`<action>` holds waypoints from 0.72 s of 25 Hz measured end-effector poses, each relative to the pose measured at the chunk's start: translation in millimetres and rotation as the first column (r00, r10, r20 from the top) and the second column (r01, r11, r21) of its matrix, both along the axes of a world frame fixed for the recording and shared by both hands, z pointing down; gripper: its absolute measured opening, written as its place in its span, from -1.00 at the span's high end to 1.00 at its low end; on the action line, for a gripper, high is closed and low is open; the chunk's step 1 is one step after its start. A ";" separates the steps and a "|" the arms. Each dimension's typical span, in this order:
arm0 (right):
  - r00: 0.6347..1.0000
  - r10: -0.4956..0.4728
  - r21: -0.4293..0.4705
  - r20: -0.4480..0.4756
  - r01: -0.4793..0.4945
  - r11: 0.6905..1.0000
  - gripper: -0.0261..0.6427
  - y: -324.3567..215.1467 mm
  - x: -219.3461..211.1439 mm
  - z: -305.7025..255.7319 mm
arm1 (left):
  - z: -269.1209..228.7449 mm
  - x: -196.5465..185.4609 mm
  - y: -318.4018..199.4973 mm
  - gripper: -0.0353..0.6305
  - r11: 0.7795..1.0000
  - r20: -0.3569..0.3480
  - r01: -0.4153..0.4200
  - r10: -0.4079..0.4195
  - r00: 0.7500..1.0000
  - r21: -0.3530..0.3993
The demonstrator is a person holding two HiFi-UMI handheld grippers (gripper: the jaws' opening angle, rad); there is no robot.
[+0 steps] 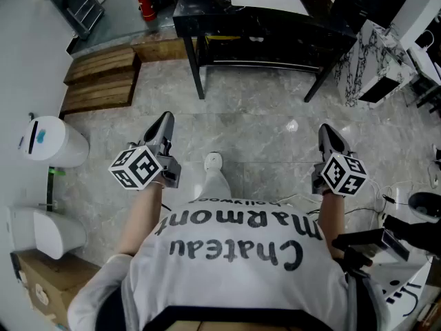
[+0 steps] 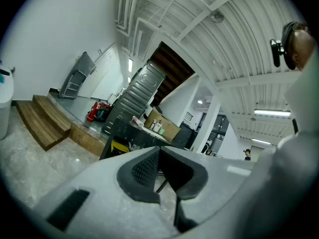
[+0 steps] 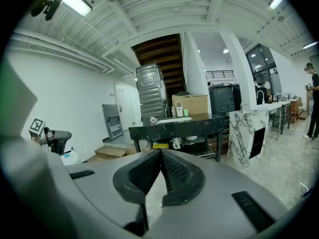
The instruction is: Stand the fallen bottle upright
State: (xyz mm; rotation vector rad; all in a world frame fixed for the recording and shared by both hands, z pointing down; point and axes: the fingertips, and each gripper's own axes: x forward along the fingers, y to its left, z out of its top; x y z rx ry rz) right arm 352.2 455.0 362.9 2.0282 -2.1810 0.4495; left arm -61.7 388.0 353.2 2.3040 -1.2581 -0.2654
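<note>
The counter (image 1: 196,12) stands ahead across the floor (image 1: 262,116), steps (image 1: 102,80) to its left, a cabinet (image 1: 368,57) to its right

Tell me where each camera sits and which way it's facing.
Head view: on the person's head, looking steeply down at the floor; white shirt, left gripper and right gripper show.
Left gripper view: on the left gripper, looking level past its shut jaws toward the black table.
Right gripper view: on the right gripper, facing that table past its shut jaws.
Shared: all three show that table.
</note>
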 end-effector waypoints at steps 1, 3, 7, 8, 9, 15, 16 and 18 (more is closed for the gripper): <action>1.000 -0.001 -0.004 0.005 0.001 1.000 0.89 2.0 0.0 1.8 | 0.9 0.7 1.2 0.85 1.000 0.005 -0.002 0.002 1.000 -0.002; 1.000 0.000 -0.009 0.013 0.000 1.000 0.89 5.4 0.4 4.1 | 0.9 2.9 2.2 0.85 1.000 0.014 -0.008 0.008 1.000 -0.003; 1.000 0.013 -0.007 0.028 -0.013 1.000 0.89 9.0 2.3 3.2 | -7.4 7.6 -1.4 0.85 1.000 0.031 -0.024 0.024 0.999 0.013; 0.999 0.018 -0.007 0.035 -0.018 1.000 0.89 8.9 2.9 3.7 | -9.2 7.8 -2.8 0.85 1.000 0.034 -0.026 0.025 0.999 0.016; 0.999 0.022 -0.008 0.043 -0.021 1.000 0.89 8.1 3.2 4.3 | -10.8 7.7 -4.4 0.85 0.999 0.035 -0.028 0.027 0.999 0.018; 0.998 0.048 -0.018 0.036 -0.047 0.999 0.89 -7.8 2.8 7.8 | -20.6 0.9 -26.5 0.85 0.999 0.018 -0.015 0.014 1.000 0.044; 0.998 0.059 -0.021 0.037 -0.059 0.998 0.89 -12.3 4.6 8.5 | -22.0 0.0 -33.1 0.85 0.999 0.005 -0.010 0.010 1.000 0.046; 0.995 0.082 -0.015 0.057 -0.081 0.997 0.89 -24.4 7.0 8.0 | -24.7 -0.4 -48.8 0.85 0.999 -0.025 -0.014 0.015 1.000 0.047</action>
